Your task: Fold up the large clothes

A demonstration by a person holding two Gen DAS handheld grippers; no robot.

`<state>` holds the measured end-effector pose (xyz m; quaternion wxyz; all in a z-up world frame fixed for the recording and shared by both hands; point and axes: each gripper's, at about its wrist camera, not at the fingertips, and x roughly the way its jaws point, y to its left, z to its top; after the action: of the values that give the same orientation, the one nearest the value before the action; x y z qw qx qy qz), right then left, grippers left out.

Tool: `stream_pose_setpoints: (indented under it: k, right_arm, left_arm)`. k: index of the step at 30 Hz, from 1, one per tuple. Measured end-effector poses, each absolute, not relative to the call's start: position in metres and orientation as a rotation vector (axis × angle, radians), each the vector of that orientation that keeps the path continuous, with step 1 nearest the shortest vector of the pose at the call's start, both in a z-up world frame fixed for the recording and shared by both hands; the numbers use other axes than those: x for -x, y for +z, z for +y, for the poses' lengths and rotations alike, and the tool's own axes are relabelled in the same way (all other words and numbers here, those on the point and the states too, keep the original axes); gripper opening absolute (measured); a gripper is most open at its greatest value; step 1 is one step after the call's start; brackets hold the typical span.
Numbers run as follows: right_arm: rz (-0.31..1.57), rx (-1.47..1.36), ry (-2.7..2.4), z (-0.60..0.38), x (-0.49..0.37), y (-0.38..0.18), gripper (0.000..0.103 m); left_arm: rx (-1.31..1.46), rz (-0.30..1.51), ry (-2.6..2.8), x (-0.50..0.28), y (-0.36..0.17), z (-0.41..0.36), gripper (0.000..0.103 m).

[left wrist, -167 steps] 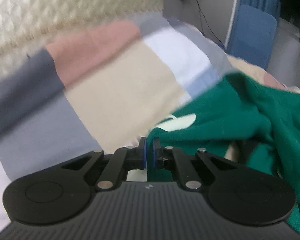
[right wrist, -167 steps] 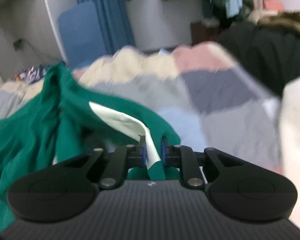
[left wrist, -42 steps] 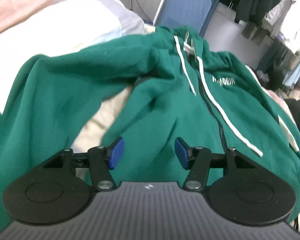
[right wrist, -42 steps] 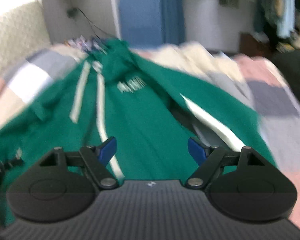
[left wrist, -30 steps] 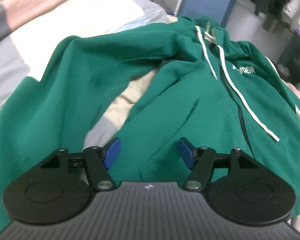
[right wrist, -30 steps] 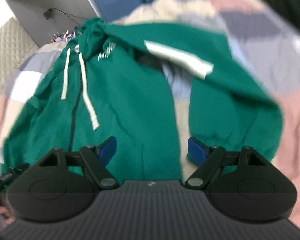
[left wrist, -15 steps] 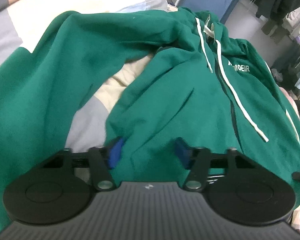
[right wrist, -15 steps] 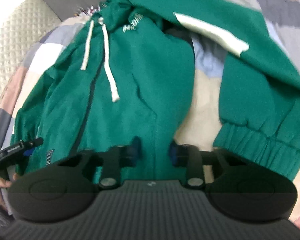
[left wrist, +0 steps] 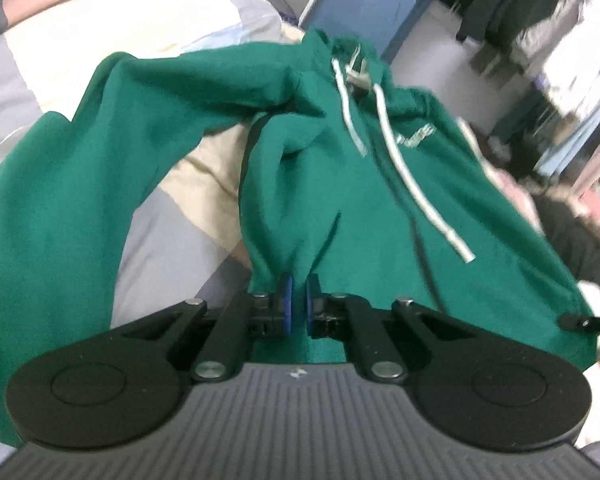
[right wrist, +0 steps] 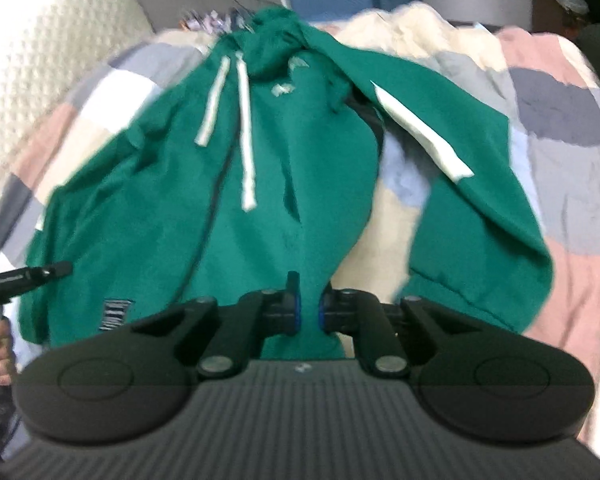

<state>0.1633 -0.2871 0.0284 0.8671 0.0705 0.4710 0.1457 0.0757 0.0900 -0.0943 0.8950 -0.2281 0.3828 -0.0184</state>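
Hoodie (right wrist: pixel 292 184) spread face-up on patchwork bedspread (right wrist: pixel 560 128), sleeves still splayed out, no fold made yet. Hem corners pinched: left gripper (left wrist: pixel 296 308) clenched on one, right gripper (right wrist: pixel 307 312) on other. Every fold judged still outstanding.

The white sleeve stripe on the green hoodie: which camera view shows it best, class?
The right wrist view. There the white sleeve stripe runs unobstructed down the spread sleeve of the green hoodie. The left wrist view catches only a blurred sliver of it at the hoodie's far edge.
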Motion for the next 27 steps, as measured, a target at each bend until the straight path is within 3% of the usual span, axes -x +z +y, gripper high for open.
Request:
stream_pose_setpoints:
  k: [3,5,7,9,10,11,14,19,27]
  right_arm:
    - [1.03,-0.171,0.267,-0.295,-0.169,0.012,0.013]
    - [1.031,-0.209,0.265,-0.301,-0.169,0.007,0.02]
    - [1.033,-0.24,0.263,-0.308,-0.17,0.004,0.028]
    - [1.014,-0.232,0.244,-0.316,-0.169,0.008,0.036]
    - [0.996,-0.228,0.23,-0.322,-0.169,0.011,0.044]
    - [0.96,-0.221,0.205,-0.328,-0.167,0.017,0.056]
    - [0.856,-0.223,0.15,-0.35,-0.168,0.03,0.071]
    - [0.821,-0.246,0.049,-0.388,-0.191,0.019,0.073]
    - [0.906,-0.189,0.063,-0.402,-0.217,-0.038,0.071]
  left_arm:
    - [0.448,0.83,-0.025,-0.082,-0.105,0.086,0.008]
    - [0.419,0.83,-0.018,-0.084,-0.105,0.083,0.009]
    - [0.399,0.824,-0.011,-0.084,-0.105,0.083,0.021]
    - [0.384,0.798,0.014,-0.082,-0.1,0.082,0.058]
    - [0.377,0.769,0.016,-0.08,-0.096,0.08,0.061]
    - [0.367,0.747,0.012,-0.078,-0.091,0.076,0.062]
    - [0.348,0.685,-0.019,-0.078,-0.079,0.067,0.062]
    - [0.329,0.618,-0.082,-0.095,-0.068,0.038,0.062]
    - [0.313,0.665,-0.116,-0.132,-0.093,0.014,0.062]
